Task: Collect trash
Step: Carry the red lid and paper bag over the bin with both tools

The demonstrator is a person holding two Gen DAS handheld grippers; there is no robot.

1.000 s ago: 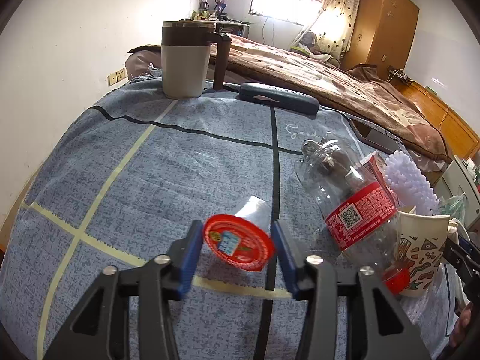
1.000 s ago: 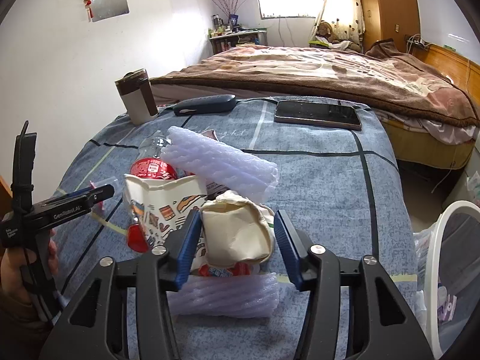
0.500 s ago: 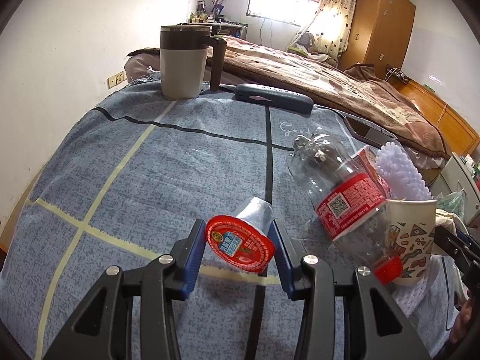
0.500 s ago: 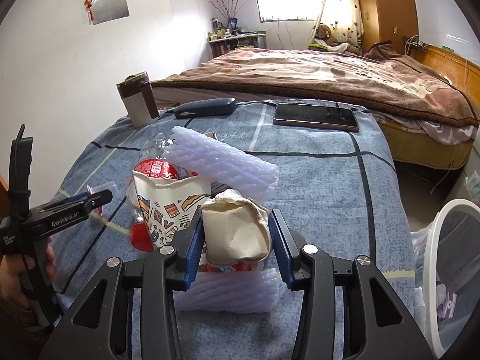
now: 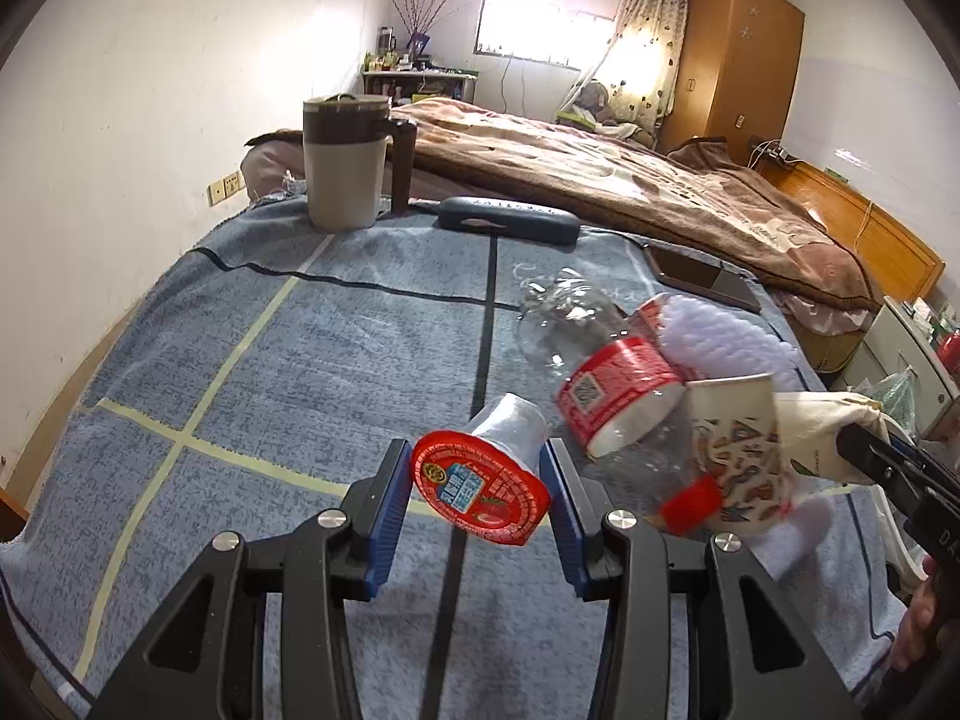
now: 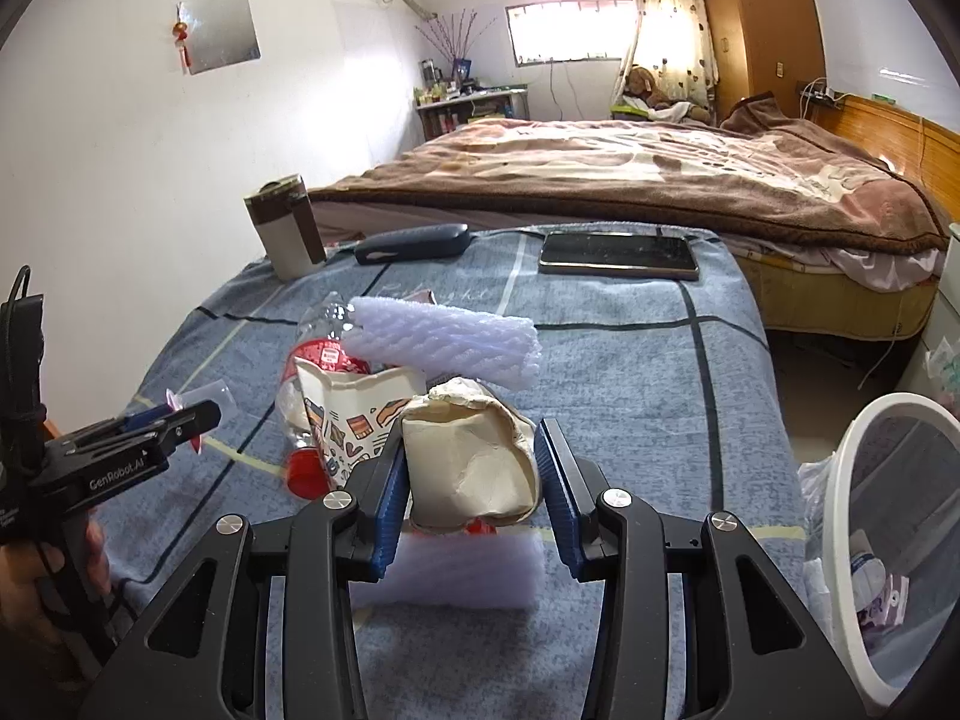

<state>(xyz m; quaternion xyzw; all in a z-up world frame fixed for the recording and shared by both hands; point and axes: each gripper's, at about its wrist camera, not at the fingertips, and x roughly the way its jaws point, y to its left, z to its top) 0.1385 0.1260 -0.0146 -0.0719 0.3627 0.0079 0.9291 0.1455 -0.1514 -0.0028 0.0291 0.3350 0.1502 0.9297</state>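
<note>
Trash: a clear plastic cup (image 5: 489,468) with a red foil lid sits clamped in the left gripper (image 5: 477,501). The right gripper (image 6: 471,477) pinches a crumpled paper cup (image 6: 474,462); a ribbed foam sleeve (image 6: 447,339) lies at twelve o'clock.

Daylight pours through the far window (image 5: 528,30), blown out to white glare over the curtain (image 6: 672,30) (both views), while the room stays evenly bright, shadows soft, focus fairly sharp, and fisheye bending curves walls toward black vignetted corners.
</note>
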